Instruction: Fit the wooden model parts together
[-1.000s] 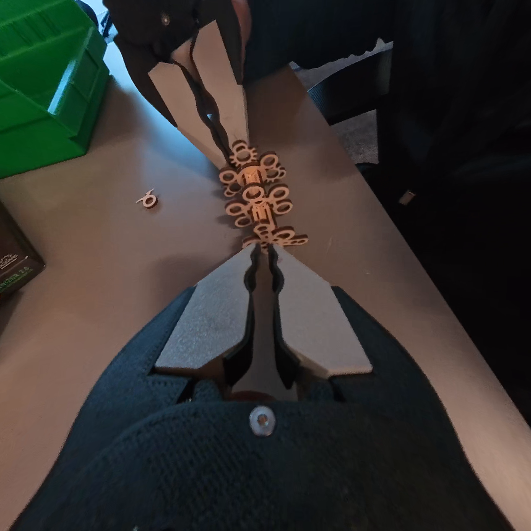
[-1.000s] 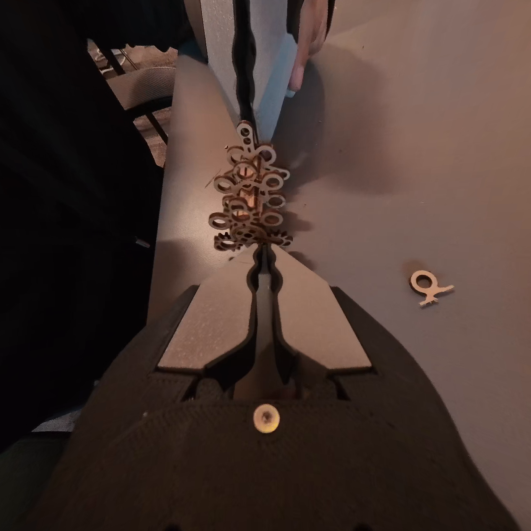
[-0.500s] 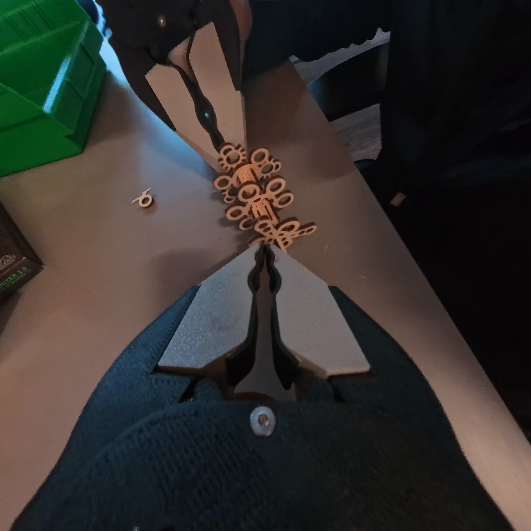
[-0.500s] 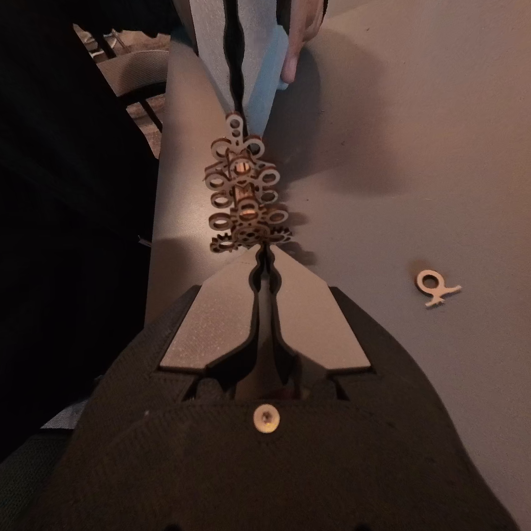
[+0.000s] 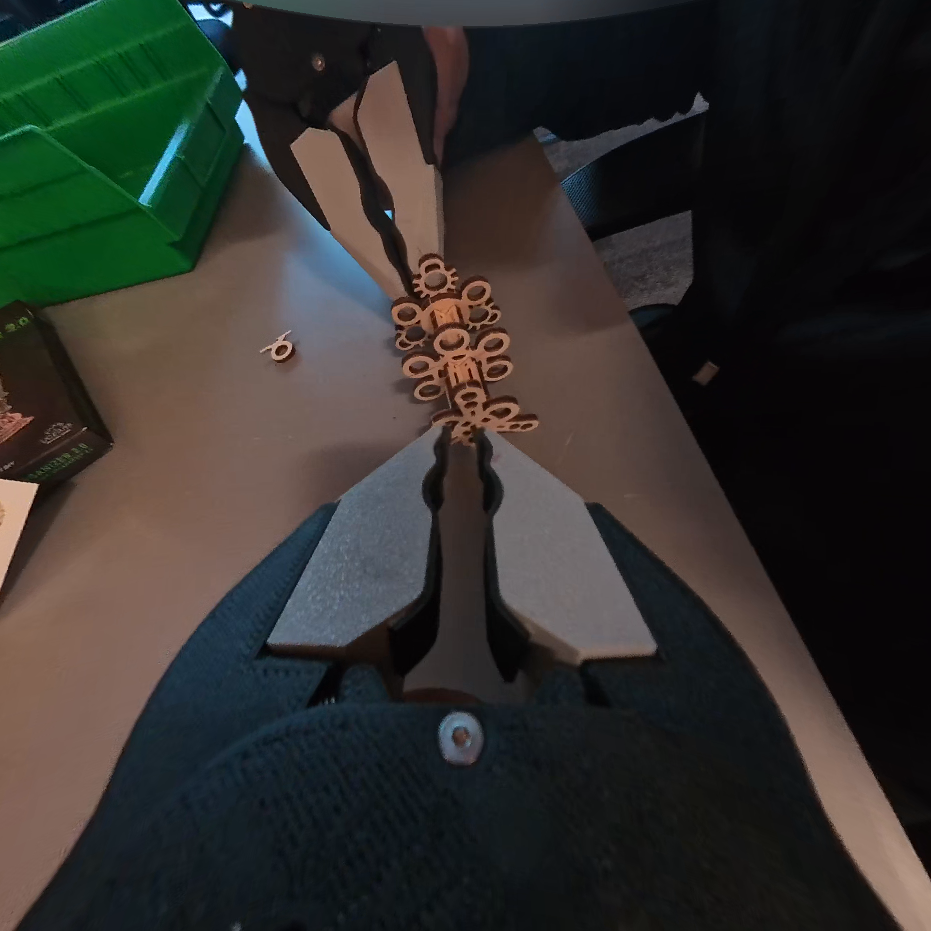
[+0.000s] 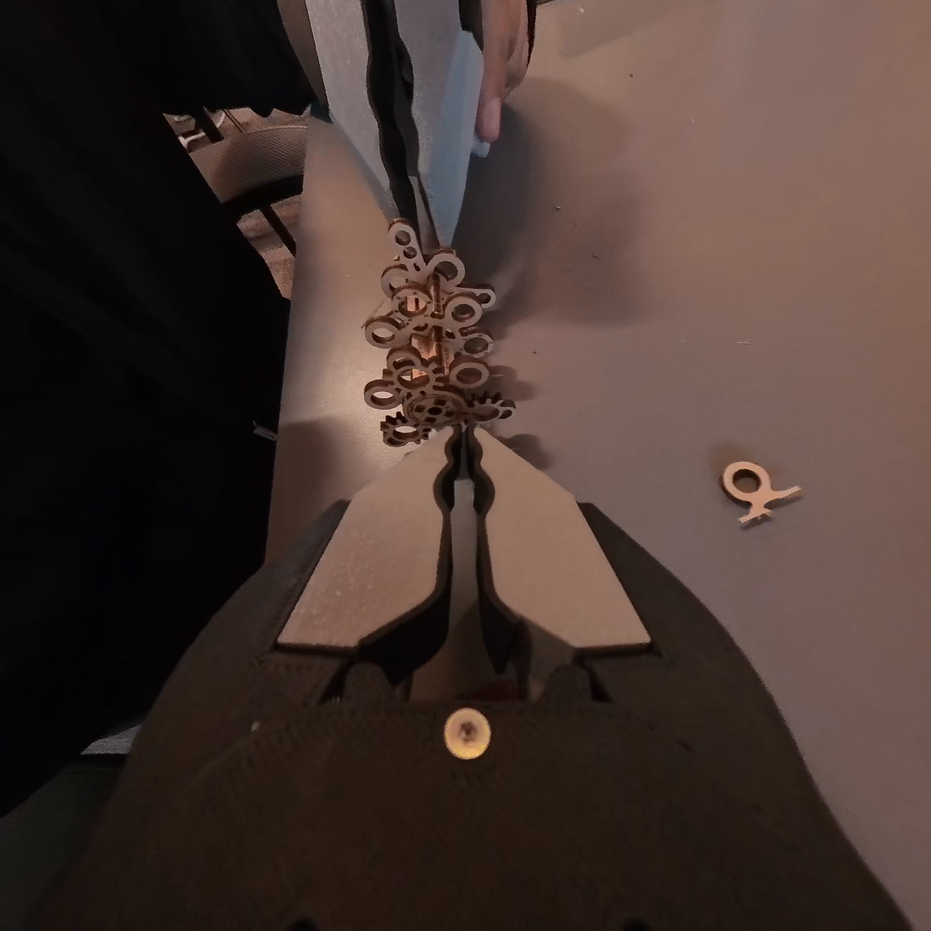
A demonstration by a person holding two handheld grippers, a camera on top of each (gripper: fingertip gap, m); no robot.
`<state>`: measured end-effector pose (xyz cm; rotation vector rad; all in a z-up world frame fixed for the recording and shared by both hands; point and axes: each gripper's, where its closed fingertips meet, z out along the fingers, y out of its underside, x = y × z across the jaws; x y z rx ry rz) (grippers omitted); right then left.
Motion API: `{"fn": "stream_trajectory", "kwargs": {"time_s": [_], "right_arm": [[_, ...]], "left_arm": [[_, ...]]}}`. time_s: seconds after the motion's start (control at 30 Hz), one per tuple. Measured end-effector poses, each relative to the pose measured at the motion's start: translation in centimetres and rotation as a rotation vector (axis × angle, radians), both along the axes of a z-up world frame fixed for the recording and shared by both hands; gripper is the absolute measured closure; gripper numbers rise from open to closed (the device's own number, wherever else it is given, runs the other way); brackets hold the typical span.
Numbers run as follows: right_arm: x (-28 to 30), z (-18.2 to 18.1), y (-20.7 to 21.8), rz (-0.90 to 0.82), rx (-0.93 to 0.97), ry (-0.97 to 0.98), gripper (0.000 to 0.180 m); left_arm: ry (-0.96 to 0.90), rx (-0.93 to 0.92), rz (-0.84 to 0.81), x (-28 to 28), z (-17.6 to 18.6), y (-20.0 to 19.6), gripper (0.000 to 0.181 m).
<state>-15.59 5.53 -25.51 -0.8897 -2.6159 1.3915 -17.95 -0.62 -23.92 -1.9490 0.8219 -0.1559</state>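
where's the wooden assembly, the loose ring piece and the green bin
wooden assembly (image 5: 456,352), left wrist view, on its middle rings
loose ring piece (image 6: 745,482), right wrist view, on its ring
green bin (image 5: 101,166), left wrist view, on its side wall

green bin (image 5: 101,166), dark box (image 5: 40,403), table (image 5: 201,504)

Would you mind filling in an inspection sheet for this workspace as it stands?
Surface: grey table, matte, with a few tiny specks.
Job's things: wooden model assembly of rings and gears, held above the table between both grippers; one loose ring piece lies flat, apart from it.
Clutter: green bin and dark printed box at the table's far side; a pale sheet beside the box.
Grippers: left gripper shut on the assembly's near end; right gripper shut on its gear end.
Cables: nothing seen.
Surroundings: chair past the table edge; otherwise dark.
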Motion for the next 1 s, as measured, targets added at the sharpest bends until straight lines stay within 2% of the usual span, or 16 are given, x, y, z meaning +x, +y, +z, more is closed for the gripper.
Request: {"fn": "stream_trajectory", "kwargs": {"time_s": [0.27, 0.57, 0.7, 1.0], "right_arm": [[0.3, -0.4, -0.3, 0.019, 0.016, -0.018, 0.180], [0.4, -0.7, -0.4, 0.027, 0.043, -0.016, 0.180], [0.4, -0.8, -0.5, 0.028, 0.042, -0.020, 0.180], [0.3, -0.3, -0.4, 0.017, 0.007, -0.024, 0.180]], "left_arm": [[0.008, -0.052, -0.024, 0.6, -0.7, 0.1, 0.181], [0.012, -0.027, 0.014, 0.4, -0.5, 0.4, 0.173], [0.041, -0.009, 0.005, 0.4, -0.5, 0.3, 0.179], [0.095, 0.067, 0.010, -0.5, -0.1, 0.4, 0.176]]}}
